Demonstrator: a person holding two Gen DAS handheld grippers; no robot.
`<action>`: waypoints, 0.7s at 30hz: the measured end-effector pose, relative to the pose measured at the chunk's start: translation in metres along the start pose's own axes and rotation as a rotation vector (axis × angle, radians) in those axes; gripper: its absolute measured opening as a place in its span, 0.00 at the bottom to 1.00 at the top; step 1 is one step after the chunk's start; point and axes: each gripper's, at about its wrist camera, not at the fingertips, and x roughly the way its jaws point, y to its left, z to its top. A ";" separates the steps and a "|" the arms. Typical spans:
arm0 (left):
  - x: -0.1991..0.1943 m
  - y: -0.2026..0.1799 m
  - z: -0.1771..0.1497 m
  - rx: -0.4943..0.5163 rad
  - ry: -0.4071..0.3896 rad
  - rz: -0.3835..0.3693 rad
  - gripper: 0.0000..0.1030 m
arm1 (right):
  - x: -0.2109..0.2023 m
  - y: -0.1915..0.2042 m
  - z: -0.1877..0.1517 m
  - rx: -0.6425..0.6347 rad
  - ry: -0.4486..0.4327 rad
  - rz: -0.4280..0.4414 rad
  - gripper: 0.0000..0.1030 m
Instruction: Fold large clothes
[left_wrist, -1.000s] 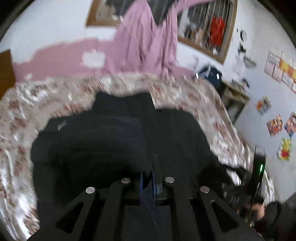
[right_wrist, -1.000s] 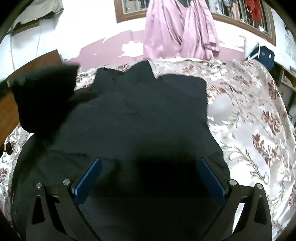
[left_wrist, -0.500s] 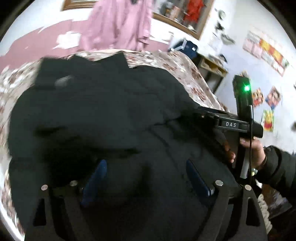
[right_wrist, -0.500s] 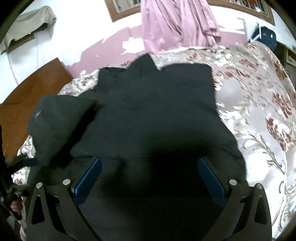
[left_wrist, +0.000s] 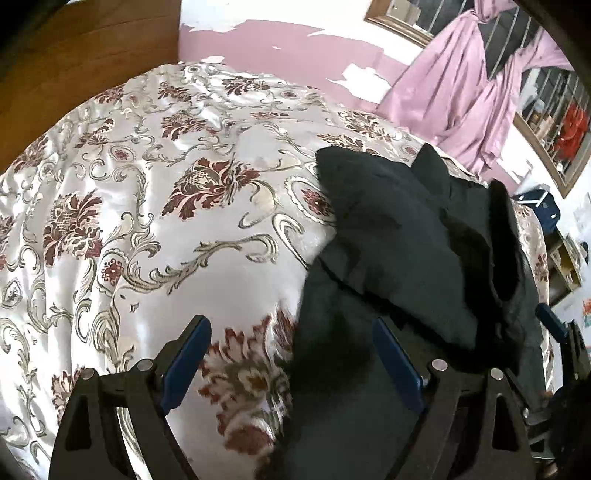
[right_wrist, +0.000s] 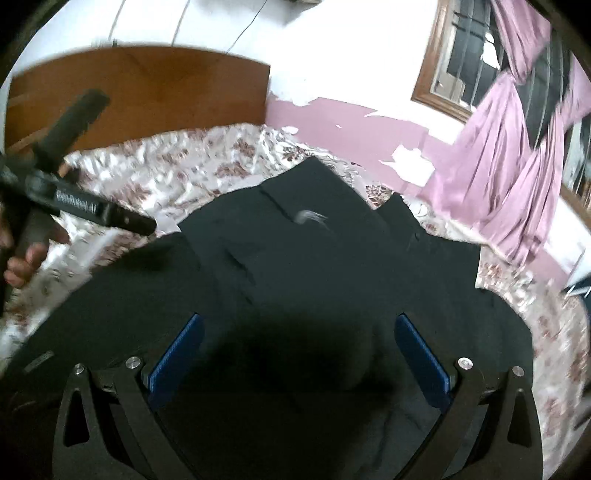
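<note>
Jaws: both spread wide, nothing gripped | left gripper (left_wrist: 291, 354) held over bedspread (left_wrist: 155, 206) edge of black garment (left_wrist: 399, 251) | right gripper (right_wrist: 295, 350) held above garment centre

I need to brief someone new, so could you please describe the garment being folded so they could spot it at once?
Start at the bed with the shiny floral cover and wooden headboard. On the side nearer the window lies the black garment, spread flat. It is the only dark cloth there; the pink curtain hangs behind it.
</note>
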 end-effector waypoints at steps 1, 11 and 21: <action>0.002 -0.001 0.001 -0.005 -0.001 -0.001 0.86 | 0.009 0.003 0.004 0.016 0.013 -0.016 0.97; 0.026 -0.045 0.021 0.057 -0.026 0.002 0.86 | -0.016 -0.070 0.002 0.255 -0.059 -0.031 0.12; 0.037 -0.072 0.008 0.129 0.007 0.010 0.86 | -0.029 -0.201 -0.079 0.616 0.029 -0.116 0.27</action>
